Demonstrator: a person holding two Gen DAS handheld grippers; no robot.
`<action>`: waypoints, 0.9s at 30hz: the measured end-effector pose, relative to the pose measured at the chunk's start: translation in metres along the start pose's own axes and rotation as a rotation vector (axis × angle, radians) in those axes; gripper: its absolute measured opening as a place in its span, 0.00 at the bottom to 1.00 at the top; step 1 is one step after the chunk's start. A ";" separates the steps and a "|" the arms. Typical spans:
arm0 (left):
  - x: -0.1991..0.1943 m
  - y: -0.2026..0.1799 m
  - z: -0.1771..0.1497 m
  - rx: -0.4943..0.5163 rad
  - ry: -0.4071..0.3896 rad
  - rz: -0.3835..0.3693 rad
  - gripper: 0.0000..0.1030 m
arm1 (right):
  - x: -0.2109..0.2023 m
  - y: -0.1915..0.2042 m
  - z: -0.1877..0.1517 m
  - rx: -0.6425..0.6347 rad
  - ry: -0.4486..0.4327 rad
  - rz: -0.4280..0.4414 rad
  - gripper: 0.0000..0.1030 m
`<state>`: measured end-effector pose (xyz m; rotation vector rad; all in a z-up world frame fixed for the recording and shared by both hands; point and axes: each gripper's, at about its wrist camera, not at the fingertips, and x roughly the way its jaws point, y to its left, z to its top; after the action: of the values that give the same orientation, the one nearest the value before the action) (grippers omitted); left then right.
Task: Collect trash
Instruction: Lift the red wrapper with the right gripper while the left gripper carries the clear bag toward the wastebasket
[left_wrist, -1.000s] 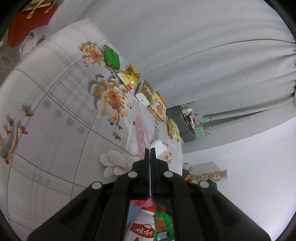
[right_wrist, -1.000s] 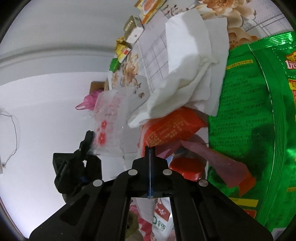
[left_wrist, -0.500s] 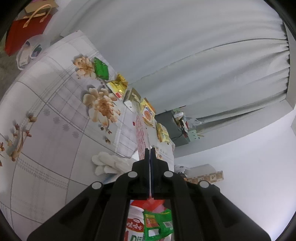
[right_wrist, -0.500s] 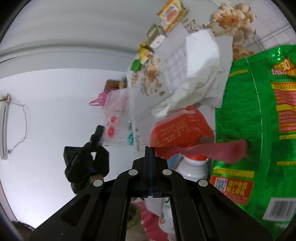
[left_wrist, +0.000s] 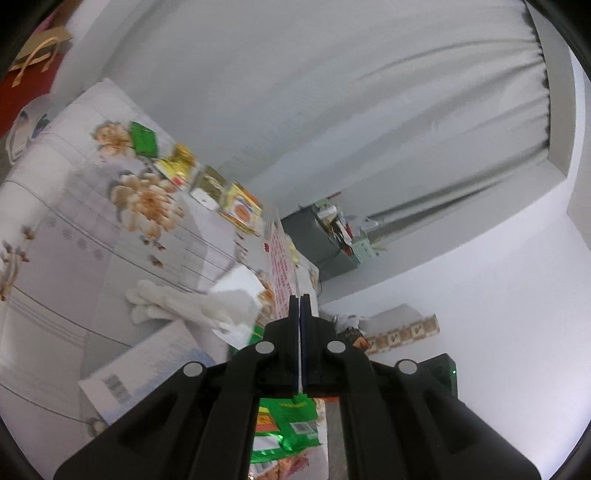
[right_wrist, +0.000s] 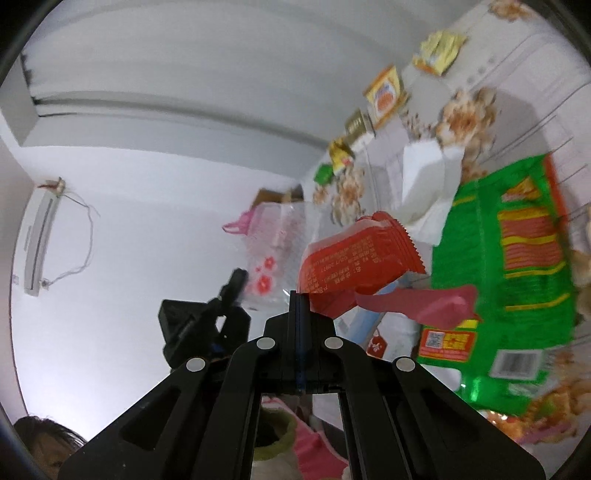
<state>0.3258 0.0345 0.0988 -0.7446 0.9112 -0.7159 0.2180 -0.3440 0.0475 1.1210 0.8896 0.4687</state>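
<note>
Across the floral tablecloth (left_wrist: 66, 229) litter is spread wide, and over it hangs the biggest piece, the green snack bag (right_wrist: 517, 280), beside white tissue (right_wrist: 424, 184). Lifted clear of all that, the red wrapper (right_wrist: 354, 266) sits pinched by one corner in the right gripper (right_wrist: 298, 295), jaws clenched on it. Off to the side the left gripper (left_wrist: 299, 301) has its jaws pressed together on the edge of a clear plastic bag (right_wrist: 280, 243) with red flowers, holding it up.

Risk, as I read it: that corner grip is thin, so a quick swing could shake the wrapper loose, and the bag's limp mouth may fold closed before it arrives.

Smaller packets line the table's far edge: yellow packet (left_wrist: 240, 210), green sachet (left_wrist: 144, 142). Grey curtain (left_wrist: 332, 92) and white wall (left_wrist: 498, 295) behind.
</note>
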 end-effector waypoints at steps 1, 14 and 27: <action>0.005 -0.009 -0.005 0.013 0.013 -0.003 0.00 | -0.009 -0.002 0.000 0.003 -0.019 0.007 0.00; 0.126 -0.126 -0.077 0.220 0.261 -0.030 0.00 | -0.207 -0.093 -0.033 0.150 -0.427 0.021 0.00; 0.355 -0.228 -0.251 0.405 0.717 -0.027 0.00 | -0.362 -0.263 -0.111 0.580 -0.796 -0.117 0.00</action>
<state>0.2074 -0.4367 0.0298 -0.1222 1.3420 -1.1824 -0.1093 -0.6448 -0.0756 1.6010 0.3713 -0.3621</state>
